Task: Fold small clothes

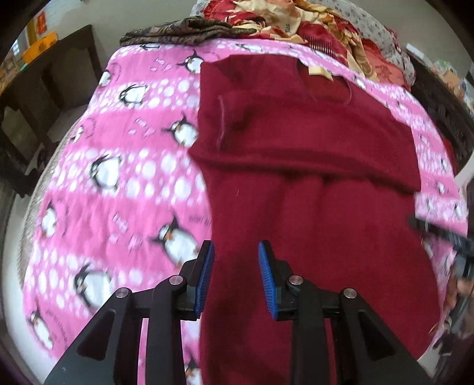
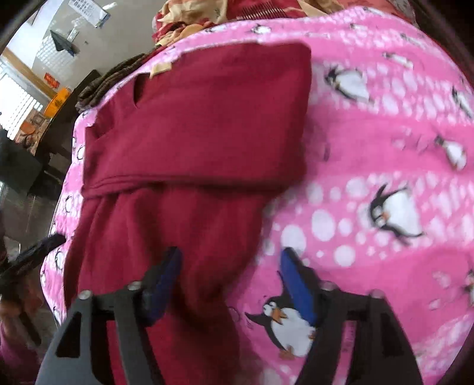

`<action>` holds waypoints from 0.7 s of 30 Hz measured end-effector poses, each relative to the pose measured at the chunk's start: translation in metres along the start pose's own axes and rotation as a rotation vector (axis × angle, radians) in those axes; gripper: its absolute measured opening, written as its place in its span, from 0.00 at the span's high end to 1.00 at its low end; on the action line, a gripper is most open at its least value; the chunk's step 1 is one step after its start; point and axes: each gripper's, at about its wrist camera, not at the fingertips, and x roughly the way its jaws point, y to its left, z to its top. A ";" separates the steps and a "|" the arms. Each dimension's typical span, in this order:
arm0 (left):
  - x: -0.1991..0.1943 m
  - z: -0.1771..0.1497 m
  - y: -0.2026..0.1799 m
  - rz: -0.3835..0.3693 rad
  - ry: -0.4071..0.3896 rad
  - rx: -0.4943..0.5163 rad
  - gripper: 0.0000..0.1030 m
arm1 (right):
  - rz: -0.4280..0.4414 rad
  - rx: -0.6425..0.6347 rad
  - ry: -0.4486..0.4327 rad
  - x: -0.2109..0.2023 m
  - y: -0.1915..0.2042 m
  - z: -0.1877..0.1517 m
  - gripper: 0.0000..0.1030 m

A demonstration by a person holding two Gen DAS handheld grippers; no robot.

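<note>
Your dark red garment point(image 1: 311, 165) lies flat on the pink penguin-print blanket point(image 1: 118, 165) that covers the bed. Its upper half is folded over into a thick band, with a pale neck label point(image 1: 318, 71) showing at the far edge, and a longer, narrower part runs from the band towards you. A striped brown cloth point(image 1: 180, 31) and a red-and-gold floral cover point(image 1: 296, 17) are heaped beyond the blanket's far end.

Your left gripper point(image 1: 236, 275) has its blue pads point(image 1: 204, 281) a narrow gap apart. The near part of the garment fills the space between them, but you cannot tell from this view whether the pads press on the cloth or hang above it.

Your right gripper point(image 2: 234, 284) stands visibly apart, its pads blurred. The garment's right edge runs between them: the left pad is over red cloth, the right pad over bare blanket beside a penguin point(image 2: 284, 325). Neither pad clearly pinches anything.
</note>
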 end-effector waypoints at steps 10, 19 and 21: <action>-0.027 -0.060 0.015 -0.015 0.021 0.015 0.90 | -0.077 0.004 -0.055 -0.023 -0.004 0.002 0.94; -0.033 -0.099 0.028 -0.081 0.059 -0.028 0.90 | 0.091 -0.076 0.092 -0.079 0.009 -0.073 0.39; -0.029 -0.106 0.030 -0.095 0.082 -0.045 0.90 | 0.101 -0.079 0.101 -0.082 0.008 -0.092 0.33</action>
